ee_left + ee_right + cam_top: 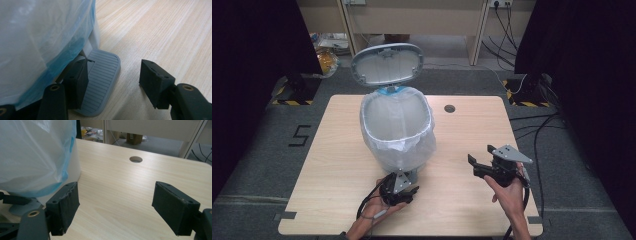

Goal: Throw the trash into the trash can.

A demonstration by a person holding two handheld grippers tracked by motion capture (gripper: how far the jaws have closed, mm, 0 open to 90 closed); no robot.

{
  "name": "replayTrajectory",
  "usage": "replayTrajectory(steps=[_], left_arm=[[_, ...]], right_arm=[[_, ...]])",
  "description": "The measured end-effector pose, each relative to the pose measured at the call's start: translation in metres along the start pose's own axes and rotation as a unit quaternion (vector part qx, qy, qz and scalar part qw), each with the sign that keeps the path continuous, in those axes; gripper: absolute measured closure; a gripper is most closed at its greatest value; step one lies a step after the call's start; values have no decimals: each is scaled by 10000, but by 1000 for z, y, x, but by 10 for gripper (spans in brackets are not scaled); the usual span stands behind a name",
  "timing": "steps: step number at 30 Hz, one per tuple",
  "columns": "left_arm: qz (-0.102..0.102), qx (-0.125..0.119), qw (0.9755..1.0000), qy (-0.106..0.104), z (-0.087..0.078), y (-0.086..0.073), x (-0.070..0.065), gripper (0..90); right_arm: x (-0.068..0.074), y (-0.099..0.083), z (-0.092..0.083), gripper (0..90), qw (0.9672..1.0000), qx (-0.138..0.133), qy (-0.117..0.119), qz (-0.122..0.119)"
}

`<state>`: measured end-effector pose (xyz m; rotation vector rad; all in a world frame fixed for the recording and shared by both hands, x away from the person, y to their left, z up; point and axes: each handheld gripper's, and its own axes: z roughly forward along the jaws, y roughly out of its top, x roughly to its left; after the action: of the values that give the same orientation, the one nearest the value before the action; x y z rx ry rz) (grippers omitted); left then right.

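Left gripper presses the pedal of a lidded bin

The left gripper [404,192], fingers spread, rests one finger [78,82] on the grey pedal [102,82] at the near foot of the bag-lined bin [398,127], mid-surface, lid [387,64] raised; the right gripper [484,162] hovers at the right, fingers spread and empty

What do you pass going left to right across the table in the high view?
Left tongs at the bin's foot pedal → lined pedal bin with its lid up → round table hole → right tongs.
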<state>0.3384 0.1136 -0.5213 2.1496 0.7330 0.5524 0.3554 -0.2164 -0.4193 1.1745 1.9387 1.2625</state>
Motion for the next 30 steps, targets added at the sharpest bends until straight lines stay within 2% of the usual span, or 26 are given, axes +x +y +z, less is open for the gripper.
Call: replayTrajectory(steps=[2,3,5,10,20,30], left_arm=[[14,13,10000,6,0,0,0,395],[6,9,10000,-4,0,0,0,395],[-6,-4,10000,-13,0,0,0,395],[10,10,10000,1,0,0,0,395],[6,8,10000,-8,0,0,0,395],[14,9,10000,0,0,0,0,395]], right_arm=[[0,-8,3,213,10000,23,-21,68],[0,-10,4,213,9999,116,6,6],[-1,-16,5,213,9999,115,-30,24],[-4,-32,8,213,9995,308,-39,67],[-5,-50,10,213,9986,523,-7,114],[-4,-68,13,205,9969,782,-23,35]])
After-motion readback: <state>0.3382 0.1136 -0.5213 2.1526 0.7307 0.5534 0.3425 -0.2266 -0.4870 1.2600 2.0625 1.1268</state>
